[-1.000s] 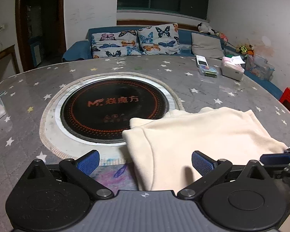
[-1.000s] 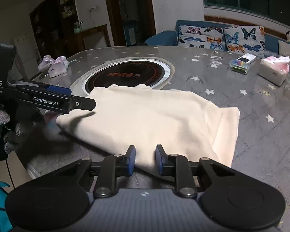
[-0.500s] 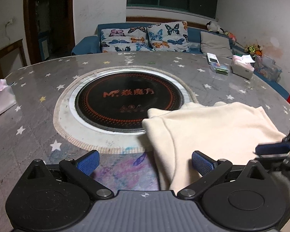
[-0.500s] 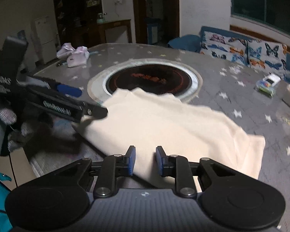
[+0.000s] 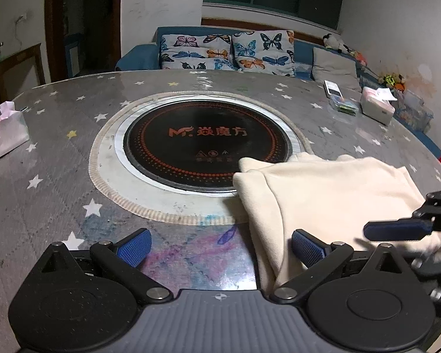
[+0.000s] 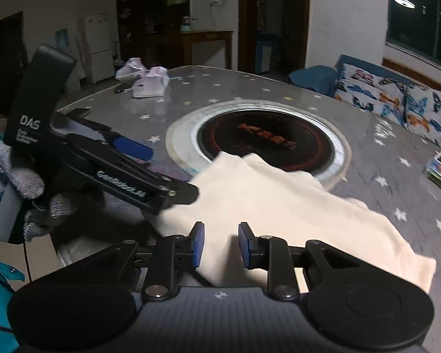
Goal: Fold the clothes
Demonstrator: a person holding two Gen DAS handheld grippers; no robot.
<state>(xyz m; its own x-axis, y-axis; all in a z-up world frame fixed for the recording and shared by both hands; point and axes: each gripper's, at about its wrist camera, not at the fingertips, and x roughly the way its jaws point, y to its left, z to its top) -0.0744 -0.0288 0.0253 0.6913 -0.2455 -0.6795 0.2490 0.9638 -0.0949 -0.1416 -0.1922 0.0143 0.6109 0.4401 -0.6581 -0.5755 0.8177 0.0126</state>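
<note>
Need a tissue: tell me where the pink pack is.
The pink tissue pack sits at the table's far left edge in the left wrist view, left of the round cooktop.

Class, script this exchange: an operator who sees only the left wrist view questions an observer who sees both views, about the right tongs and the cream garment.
Operator: I see the right tongs side-on. What lies between their pads?
Observer: The cream garment's near edge. The pads stand apart, and I can't confirm a grip.
Operator: What holds my left tongs?
Observer: A hand in a grey knit glove.
</note>
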